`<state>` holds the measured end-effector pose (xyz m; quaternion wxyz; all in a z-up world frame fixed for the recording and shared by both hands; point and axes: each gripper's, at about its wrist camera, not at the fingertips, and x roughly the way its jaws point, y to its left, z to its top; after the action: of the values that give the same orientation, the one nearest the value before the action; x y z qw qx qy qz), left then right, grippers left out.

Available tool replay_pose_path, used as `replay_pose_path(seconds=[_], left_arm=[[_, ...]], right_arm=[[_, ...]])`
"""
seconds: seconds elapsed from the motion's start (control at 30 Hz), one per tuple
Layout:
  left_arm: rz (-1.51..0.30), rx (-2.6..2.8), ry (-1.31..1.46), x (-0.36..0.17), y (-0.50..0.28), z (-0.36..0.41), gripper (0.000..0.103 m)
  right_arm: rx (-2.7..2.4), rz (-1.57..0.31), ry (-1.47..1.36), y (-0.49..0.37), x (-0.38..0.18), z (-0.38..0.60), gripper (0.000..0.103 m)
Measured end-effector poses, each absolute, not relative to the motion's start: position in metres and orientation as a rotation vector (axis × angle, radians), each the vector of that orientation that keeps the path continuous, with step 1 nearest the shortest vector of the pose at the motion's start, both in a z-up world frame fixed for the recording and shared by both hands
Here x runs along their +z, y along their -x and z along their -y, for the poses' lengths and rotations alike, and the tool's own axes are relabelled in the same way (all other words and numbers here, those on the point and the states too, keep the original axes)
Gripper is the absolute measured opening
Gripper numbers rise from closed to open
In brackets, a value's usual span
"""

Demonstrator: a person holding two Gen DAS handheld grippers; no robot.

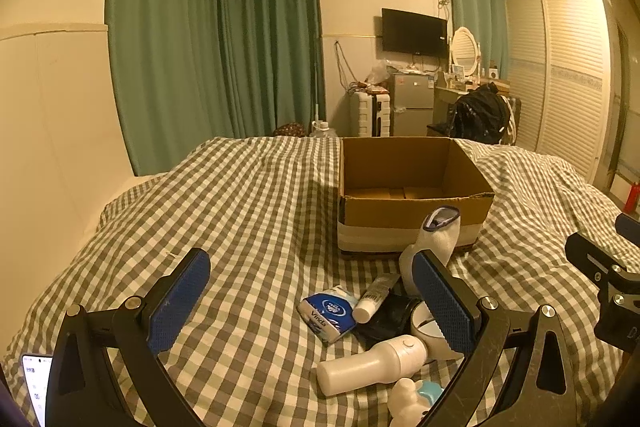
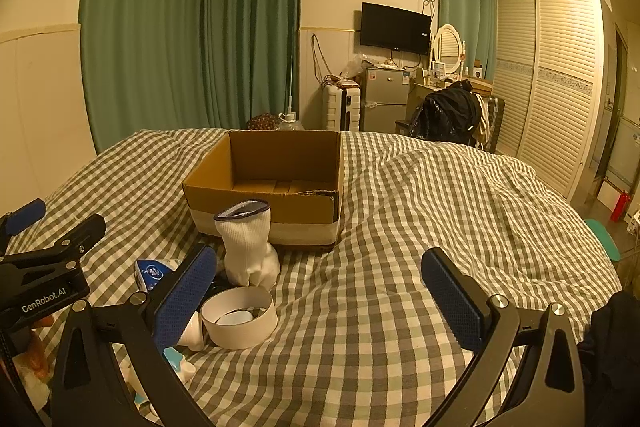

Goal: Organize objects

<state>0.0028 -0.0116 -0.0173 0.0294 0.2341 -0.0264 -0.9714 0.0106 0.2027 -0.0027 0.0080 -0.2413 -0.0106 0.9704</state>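
Nearest on the checked bedspread (image 1: pixel 248 211) lie a white bottle (image 1: pixel 372 363), a blue tissue pack (image 1: pixel 326 313), a small tube (image 1: pixel 374 297) and a white sock (image 2: pixel 248 247); beyond, an open cardboard box (image 1: pixel 412 183); left gripper (image 1: pixel 316 301) and right gripper (image 2: pixel 320 297) hover above, jaws spread wide, holding nothing.

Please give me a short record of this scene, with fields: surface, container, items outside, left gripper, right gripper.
surface: bed with checked cover
container: open cardboard box, resting on the cover; nothing loose visible inside
items outside: white sock, standing upright before the box; Vinda tissue pack; small tube; white bottle, lying on its side; white round ring-shaped container
left gripper: open, holding nothing, above the pile
right gripper: open, holding nothing
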Motion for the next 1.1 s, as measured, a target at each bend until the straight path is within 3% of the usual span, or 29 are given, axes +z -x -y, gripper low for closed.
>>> replay_pose_path(seconds=[0.63,1.1], left_arm=[[0.047,-3.053,-0.761,-0.0160,-0.0078,0.0093,0.103],[0.139,-3.029,-0.811,-0.0186,-0.0074,0.0066,0.103]], right_arm=[[3.045,0.015,0.766,-0.0113,-0.0069,-0.2020,0.103],[3.108,0.057,0.798,-0.0163,0.0006,-0.1953,0.103]])
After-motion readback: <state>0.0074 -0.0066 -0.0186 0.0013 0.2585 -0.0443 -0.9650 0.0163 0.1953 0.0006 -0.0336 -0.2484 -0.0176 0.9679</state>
